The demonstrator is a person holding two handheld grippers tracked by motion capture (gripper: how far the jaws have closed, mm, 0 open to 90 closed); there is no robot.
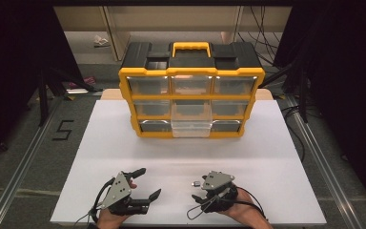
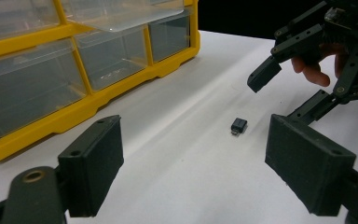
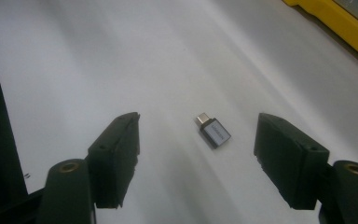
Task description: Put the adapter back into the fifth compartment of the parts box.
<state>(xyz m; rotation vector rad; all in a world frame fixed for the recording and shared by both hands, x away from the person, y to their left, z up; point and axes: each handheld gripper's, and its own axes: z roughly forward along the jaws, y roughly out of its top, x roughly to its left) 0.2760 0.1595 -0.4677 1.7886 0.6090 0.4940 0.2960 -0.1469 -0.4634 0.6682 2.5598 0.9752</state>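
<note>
— Are the tongs gripping anything?
— No. The left tongs [image 1: 148, 182] and right tongs [image 3: 198, 158] gape wide, empty. A small grey metal adapter [image 3: 213, 130] lies on the smooth white surface [image 1: 181, 152], between the right jaws, untouched.
— And behind?
— A yellow plastic organiser with clear drawers [image 1: 190, 98].

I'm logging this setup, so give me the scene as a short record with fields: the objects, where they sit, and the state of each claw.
surface: white table top
organiser: yellow and black plastic drawer cabinet, far side, bottom middle clear drawer pulled out
small item: grey metal USB adapter, lying between the right claw's jaws, untouched
left claw: open, empty
right claw: open, empty
</note>
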